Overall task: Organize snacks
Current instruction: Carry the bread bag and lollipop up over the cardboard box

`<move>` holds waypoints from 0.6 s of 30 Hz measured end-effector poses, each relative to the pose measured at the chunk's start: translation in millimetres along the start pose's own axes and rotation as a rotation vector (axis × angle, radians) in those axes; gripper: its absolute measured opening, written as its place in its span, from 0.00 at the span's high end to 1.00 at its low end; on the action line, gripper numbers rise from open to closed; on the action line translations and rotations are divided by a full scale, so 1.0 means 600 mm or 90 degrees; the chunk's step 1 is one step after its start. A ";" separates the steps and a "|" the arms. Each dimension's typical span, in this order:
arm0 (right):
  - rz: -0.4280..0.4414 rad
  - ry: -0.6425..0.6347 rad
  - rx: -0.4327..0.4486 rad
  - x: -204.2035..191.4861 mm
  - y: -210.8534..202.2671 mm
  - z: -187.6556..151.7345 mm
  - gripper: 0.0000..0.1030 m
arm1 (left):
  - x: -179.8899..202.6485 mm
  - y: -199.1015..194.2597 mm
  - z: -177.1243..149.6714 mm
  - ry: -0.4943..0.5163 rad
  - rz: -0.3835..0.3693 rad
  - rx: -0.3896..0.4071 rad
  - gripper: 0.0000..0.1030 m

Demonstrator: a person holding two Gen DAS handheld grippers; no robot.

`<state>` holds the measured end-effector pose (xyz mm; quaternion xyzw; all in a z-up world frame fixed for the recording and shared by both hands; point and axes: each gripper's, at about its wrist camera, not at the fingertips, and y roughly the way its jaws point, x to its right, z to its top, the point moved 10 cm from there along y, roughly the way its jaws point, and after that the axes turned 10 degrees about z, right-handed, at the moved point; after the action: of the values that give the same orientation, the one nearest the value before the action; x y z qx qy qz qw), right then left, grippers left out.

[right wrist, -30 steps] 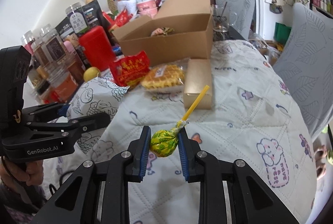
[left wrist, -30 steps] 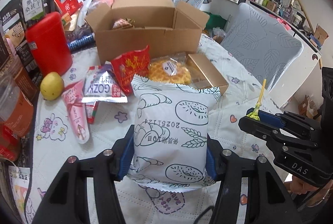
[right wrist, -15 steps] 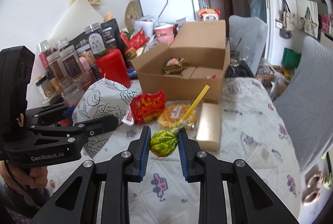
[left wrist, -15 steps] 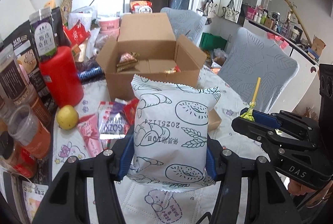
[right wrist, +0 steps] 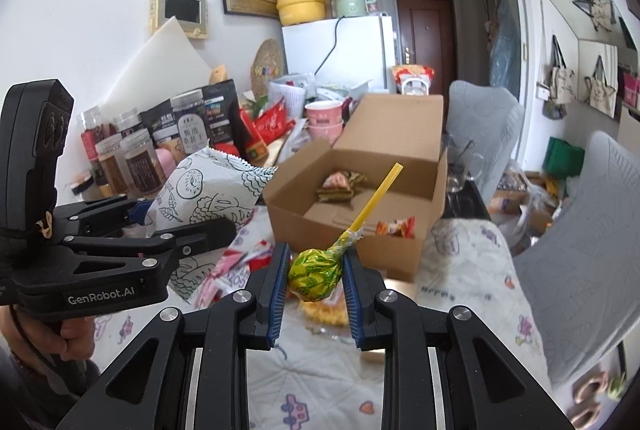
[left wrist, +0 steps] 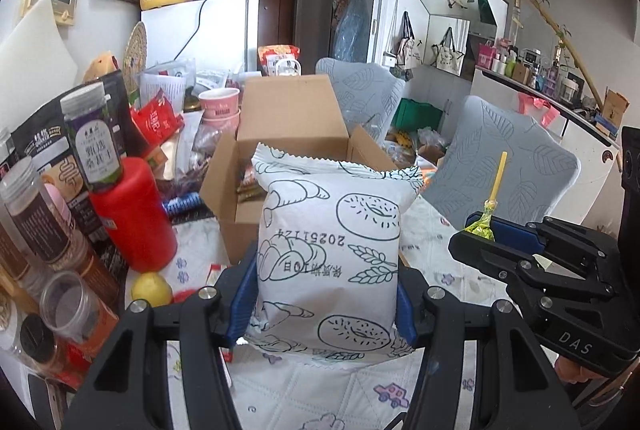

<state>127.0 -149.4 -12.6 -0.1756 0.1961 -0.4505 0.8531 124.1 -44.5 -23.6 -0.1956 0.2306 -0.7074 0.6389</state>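
Observation:
My left gripper is shut on a white bread bag printed with croissants and bagels, held upright above the table. That bag also shows at the left of the right wrist view, in the left gripper. My right gripper is shut on a lollipop in a green-yellow wrapper, its yellow stick pointing up and right. The lollipop and right gripper appear at the right of the left wrist view. An open cardboard box with a few snacks inside stands ahead of both grippers.
A red canister, jars and dark pouches crowd the table's left side. A lemon lies by the canister. Loose snack packets lie on the quilted cloth below the grippers. Grey chairs stand to the right.
Both grippers have risen with their loads and tilted up. The box now looks closer and lower, and the snacks on the cloth have slid down out of most of the view.

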 end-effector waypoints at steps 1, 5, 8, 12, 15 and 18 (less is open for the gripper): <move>-0.001 -0.002 0.002 0.002 0.002 0.007 0.75 | -0.002 0.005 0.010 -0.002 -0.001 0.005 0.45; -0.006 -0.014 0.012 0.015 0.014 0.036 0.75 | -0.007 0.022 0.039 -0.003 0.000 0.016 0.45; -0.007 -0.021 0.017 0.027 0.028 0.055 0.75 | -0.009 0.040 0.061 -0.003 -0.001 0.021 0.45; -0.011 -0.027 0.020 0.044 0.055 0.079 0.75 | -0.015 0.068 0.086 -0.005 0.001 0.027 0.45; -0.013 -0.029 0.022 0.061 0.077 0.094 0.75 | -0.019 0.099 0.112 -0.007 0.000 0.031 0.45; -0.013 -0.027 0.031 0.077 0.096 0.115 0.75 | -0.020 0.124 0.133 -0.006 0.001 0.035 0.45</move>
<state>225.3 -148.9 11.5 -0.1661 0.1653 -0.4603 0.8563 231.5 -44.1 -1.2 -0.1814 0.2080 -0.7122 0.6455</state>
